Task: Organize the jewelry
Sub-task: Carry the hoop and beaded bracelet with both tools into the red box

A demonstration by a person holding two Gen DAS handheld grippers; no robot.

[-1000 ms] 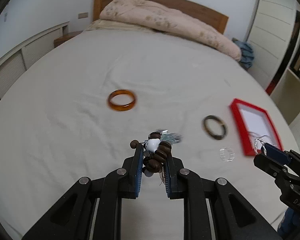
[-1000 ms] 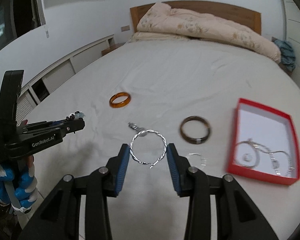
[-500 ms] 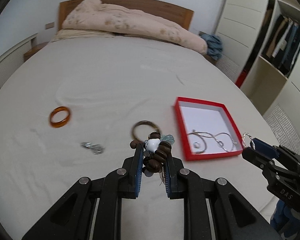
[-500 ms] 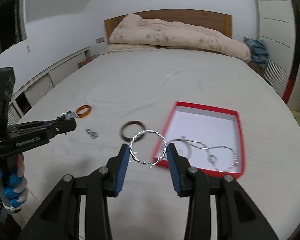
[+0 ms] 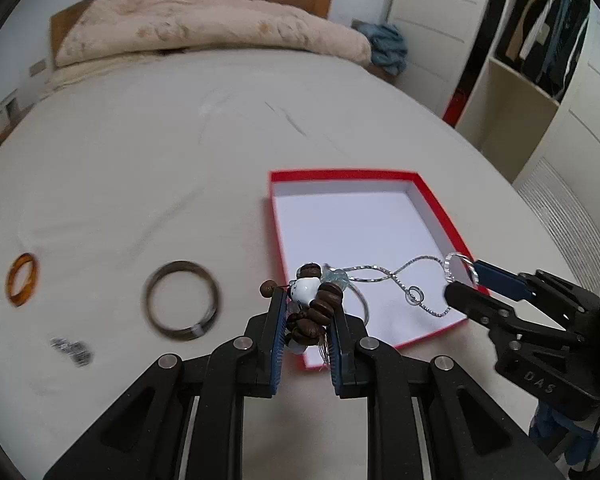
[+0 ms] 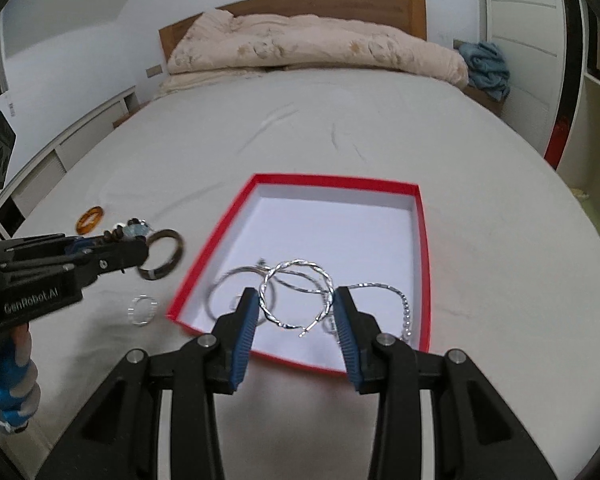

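Both grippers are loaded and poised at the red box (image 6: pixel 420 248) on the bed (image 5: pixel 140 160). The left gripper (image 5: pixel 306 312) is clamped on a beaded bracelet (image 5: pixel 318 306), hanging at the box's near left corner. The right gripper (image 6: pixel 296 304) pinches a twisted silver bangle (image 6: pixel 298 292) across its width, right above the box's front edge. A chain (image 5: pixel 396 276) already lies inside. Danger here: the bangle is held only by its thin rim, so a tilt could flip it out onto the sheet. The beads sit near the wall; let go too soon and they land outside. A dark bangle (image 5: pixel 182 300), an amber ring (image 5: pixel 22 280) and a clear ring (image 6: pixel 142 310) wait on the bed.
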